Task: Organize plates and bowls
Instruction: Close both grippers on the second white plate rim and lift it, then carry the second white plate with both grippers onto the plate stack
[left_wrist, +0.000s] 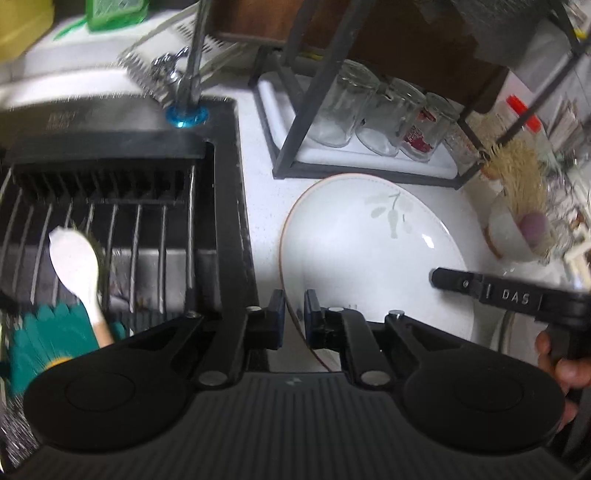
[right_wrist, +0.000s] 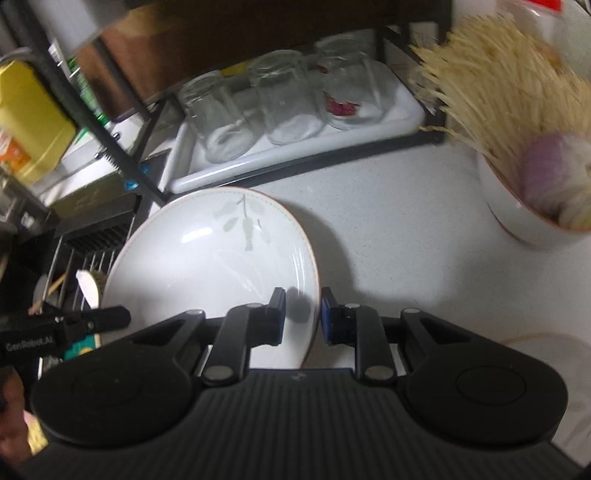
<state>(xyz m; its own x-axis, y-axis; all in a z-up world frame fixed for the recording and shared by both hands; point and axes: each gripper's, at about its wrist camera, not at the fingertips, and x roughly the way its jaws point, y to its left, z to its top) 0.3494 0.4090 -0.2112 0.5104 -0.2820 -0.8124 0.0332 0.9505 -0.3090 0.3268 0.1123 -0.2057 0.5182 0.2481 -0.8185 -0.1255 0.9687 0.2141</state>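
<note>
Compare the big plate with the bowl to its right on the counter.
The plate is wide and shallow; the bowl is deeper and narrower. The plate is empty with a pale leaf motif; the bowl holds thin noodle-like strands and purple slices. The left gripper and right gripper straddle the plate's rim; nothing grips the bowl. Both are white with a brownish rim line.

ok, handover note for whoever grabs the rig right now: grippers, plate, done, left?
Left gripper: closed on the plate's left rim.
Right gripper: jaws astride the right rim, nearly shut; contact unclear.
Plate: on the white counter between sink rack and noodle bowl, in front of the glass jars.
Done: both rims reached.
Left: lift and stow the plate, then the bowl.
</note>
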